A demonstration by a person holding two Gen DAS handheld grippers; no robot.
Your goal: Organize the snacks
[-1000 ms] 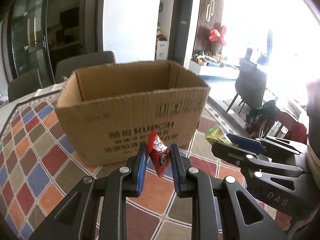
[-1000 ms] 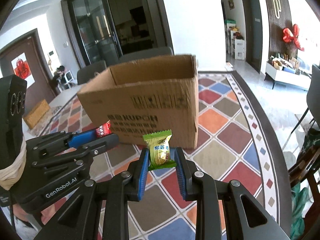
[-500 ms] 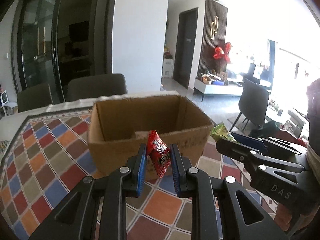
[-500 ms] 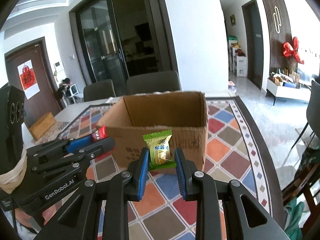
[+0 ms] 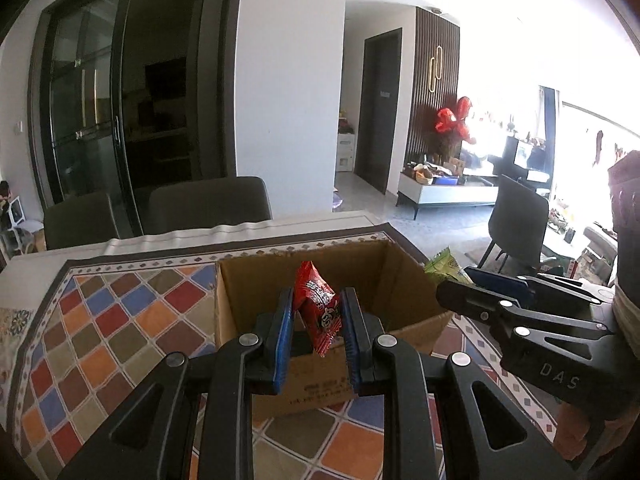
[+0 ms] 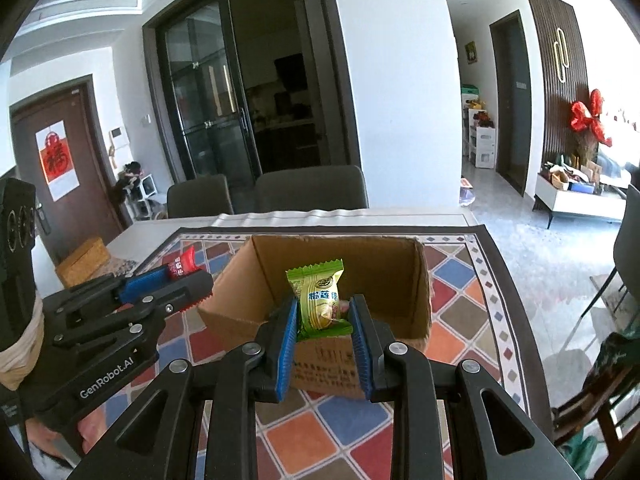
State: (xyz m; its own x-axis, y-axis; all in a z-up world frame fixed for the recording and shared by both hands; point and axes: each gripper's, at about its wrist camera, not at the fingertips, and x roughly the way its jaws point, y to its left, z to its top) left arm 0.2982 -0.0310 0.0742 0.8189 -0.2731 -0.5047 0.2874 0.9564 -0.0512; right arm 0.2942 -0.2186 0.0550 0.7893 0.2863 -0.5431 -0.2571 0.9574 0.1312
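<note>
Two claws hang side by side at the lower centre of each view, above the open cardboard box [image 5: 404, 280]. The left claw [image 5: 316, 332] pinches a red snack packet [image 5: 316, 308]; the right claw [image 6: 325, 328] pinches a green one [image 6: 320, 300]. The box sits on the checkered counter [image 5: 100, 332].

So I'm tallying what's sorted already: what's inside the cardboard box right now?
Only bare inner walls of the cardboard box show; no snack is visible inside. Its floor is hidden behind the near wall, the green snack packet and the right gripper.
</note>
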